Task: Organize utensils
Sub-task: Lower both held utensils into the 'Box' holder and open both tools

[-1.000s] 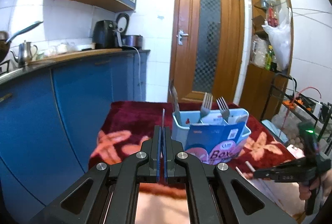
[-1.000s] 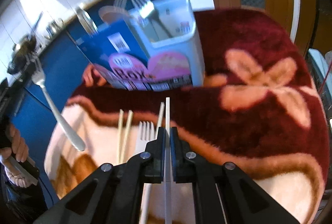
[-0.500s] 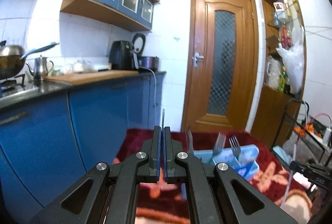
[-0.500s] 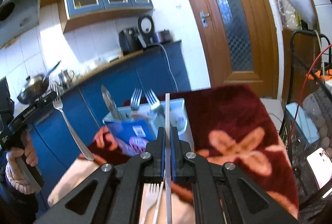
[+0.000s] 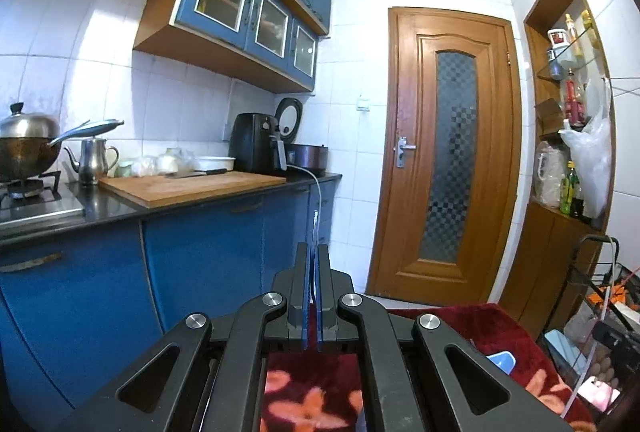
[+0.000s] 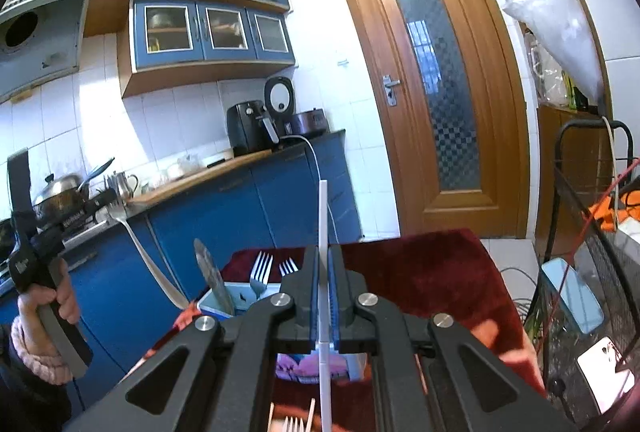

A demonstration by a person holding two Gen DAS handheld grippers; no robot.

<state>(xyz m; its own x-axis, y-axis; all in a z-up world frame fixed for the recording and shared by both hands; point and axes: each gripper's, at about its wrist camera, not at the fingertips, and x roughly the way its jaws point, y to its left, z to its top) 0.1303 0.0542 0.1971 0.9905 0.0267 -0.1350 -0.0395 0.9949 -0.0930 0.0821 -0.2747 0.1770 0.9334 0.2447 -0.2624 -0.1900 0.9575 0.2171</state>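
My left gripper (image 5: 313,248) is shut on a metal fork (image 5: 315,222), seen edge-on between the pads. In the right wrist view that left gripper (image 6: 106,204) sits at the far left in a person's hand, and the fork (image 6: 136,244) hangs handle-down from it. My right gripper (image 6: 323,252) is shut on a white chopstick (image 6: 323,216) that points up and forward. Just below and left of it stands the light blue utensil box (image 6: 240,298), holding a knife (image 6: 208,272) and two forks (image 6: 260,268). Only a corner of the box (image 5: 498,360) shows in the left wrist view.
A dark red floral cloth (image 6: 420,272) covers the table; a fork (image 6: 294,424) and chopsticks (image 6: 310,412) lie on it below my right gripper. Blue cabinets with a cutting board (image 5: 192,186) run along the left. A wooden door (image 5: 452,172) is ahead, a wire rack (image 6: 580,232) at right.
Both grippers have risen and tilted up from the table. The utensil box has dropped to the bottom of both views. Each grip has stayed the same.
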